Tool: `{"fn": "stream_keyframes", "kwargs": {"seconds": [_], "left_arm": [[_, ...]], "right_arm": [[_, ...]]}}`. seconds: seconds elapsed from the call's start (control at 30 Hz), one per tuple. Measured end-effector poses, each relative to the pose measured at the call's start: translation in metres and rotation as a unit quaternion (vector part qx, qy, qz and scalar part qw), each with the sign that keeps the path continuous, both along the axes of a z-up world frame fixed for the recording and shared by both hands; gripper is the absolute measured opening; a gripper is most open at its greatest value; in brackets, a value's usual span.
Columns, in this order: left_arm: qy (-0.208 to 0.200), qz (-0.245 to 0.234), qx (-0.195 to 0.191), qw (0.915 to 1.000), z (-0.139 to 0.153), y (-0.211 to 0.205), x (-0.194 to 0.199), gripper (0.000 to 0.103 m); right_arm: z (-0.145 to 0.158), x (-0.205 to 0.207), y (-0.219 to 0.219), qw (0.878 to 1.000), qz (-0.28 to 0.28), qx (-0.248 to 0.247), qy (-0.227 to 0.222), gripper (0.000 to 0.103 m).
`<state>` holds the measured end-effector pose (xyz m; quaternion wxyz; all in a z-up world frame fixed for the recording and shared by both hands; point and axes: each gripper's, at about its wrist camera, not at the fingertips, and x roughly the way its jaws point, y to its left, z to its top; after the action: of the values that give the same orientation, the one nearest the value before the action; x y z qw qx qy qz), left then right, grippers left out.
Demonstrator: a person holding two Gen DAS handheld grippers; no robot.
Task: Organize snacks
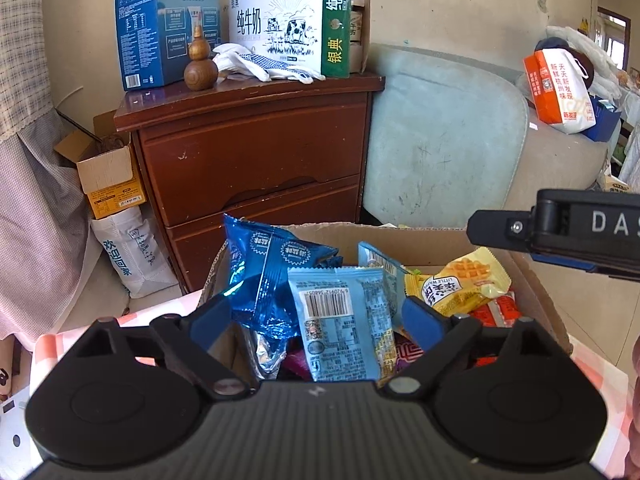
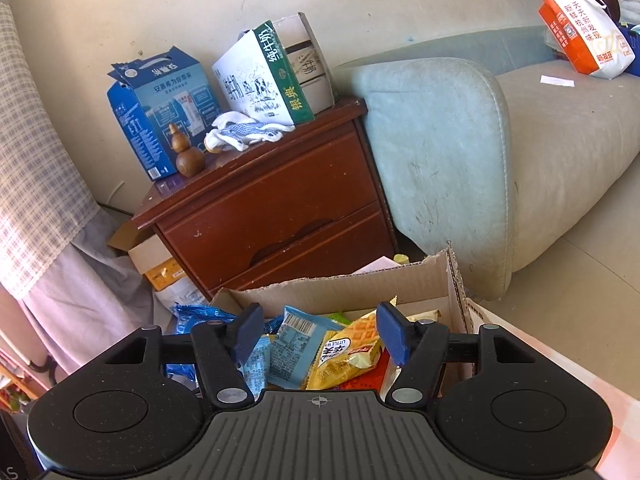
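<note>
Snack packets [image 1: 340, 312] already fill the cardboard box [image 1: 440, 246]; the left gripper [image 1: 316, 312] and right gripper [image 2: 320, 334] both gape empty above it, suggesting near completion.

Open brown cardboard box [image 1: 432, 236] holds crinkled foil snack packets [image 1: 340, 312]. Behind it: dark wooden two-drawer nightstand [image 1: 256, 148]; pale upholstered sofa [image 1: 444, 136] to its right. White printed milk carton [image 1: 280, 24] stands on nightstand.

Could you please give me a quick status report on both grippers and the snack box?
Left gripper open, empty, over cardboard box. Right gripper open, empty, above yellow waffle packet. Snack packets piled inside the box. Nothing blocking.
</note>
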<state>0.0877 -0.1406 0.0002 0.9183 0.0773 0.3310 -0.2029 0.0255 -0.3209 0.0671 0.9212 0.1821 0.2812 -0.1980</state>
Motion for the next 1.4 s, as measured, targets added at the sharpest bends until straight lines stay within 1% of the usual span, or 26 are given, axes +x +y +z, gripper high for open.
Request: {"fn": "stream_keyframes", "kwargs": {"seconds": [0.07, 0.2, 0.27, 0.33, 0.43, 0.53, 0.6, 0.67, 0.73, 0.83, 1.17, 1.4], "left_arm": [[0.006, 0.008, 0.013, 0.9999, 0.002, 0.003, -0.003, 0.095], [0.014, 0.016, 0.032, 0.9993, 0.002, 0.009, -0.005, 0.096], [0.018, 0.020, 0.048, 0.9985, 0.000, 0.012, -0.008, 0.097], [0.023, 0.025, 0.061, 0.9976, -0.002, 0.014, -0.010, 0.097], [0.036, 0.026, 0.070, 0.9966, -0.004, 0.017, -0.012, 0.097], [0.045, 0.027, 0.082, 0.9952, -0.006, 0.017, -0.011, 0.098], [0.047, 0.027, 0.090, 0.9945, -0.007, 0.016, -0.010, 0.098], [0.050, 0.027, 0.098, 0.9936, -0.009, 0.016, -0.010, 0.099], [0.053, 0.029, 0.105, 0.9926, -0.010, 0.014, -0.009, 0.099], [0.056, 0.033, 0.107, 0.9921, -0.011, 0.013, -0.008, 0.099], [0.068, 0.044, 0.124, 0.9890, -0.018, 0.006, -0.004, 0.099], [0.079, 0.055, 0.124, 0.9875, -0.021, 0.008, 0.000, 0.099]], "right_arm": [[0.002, -0.002, 0.003, 1.000, -0.004, -0.007, 0.010, 0.071], [0.000, -0.010, 0.009, 0.999, -0.016, -0.025, 0.039, 0.075], [-0.002, -0.013, 0.011, 0.998, -0.024, -0.027, 0.054, 0.080], [-0.003, -0.016, 0.012, 0.996, -0.034, -0.028, 0.072, 0.082], [-0.006, -0.019, 0.016, 0.995, -0.038, -0.037, 0.089, 0.083], [-0.009, -0.021, 0.018, 0.991, -0.049, -0.046, 0.118, 0.090], [-0.011, -0.021, 0.019, 0.987, -0.056, -0.057, 0.139, 0.091], [-0.014, -0.020, 0.020, 0.985, -0.049, -0.069, 0.149, 0.091], [-0.016, -0.019, 0.020, 0.983, -0.045, -0.077, 0.158, 0.094], [-0.019, -0.016, 0.020, 0.980, -0.042, -0.091, 0.171, 0.095], [-0.025, -0.010, 0.019, 0.974, -0.048, -0.100, 0.197, 0.098], [-0.028, -0.009, 0.016, 0.972, -0.055, -0.098, 0.207, 0.098]]}}
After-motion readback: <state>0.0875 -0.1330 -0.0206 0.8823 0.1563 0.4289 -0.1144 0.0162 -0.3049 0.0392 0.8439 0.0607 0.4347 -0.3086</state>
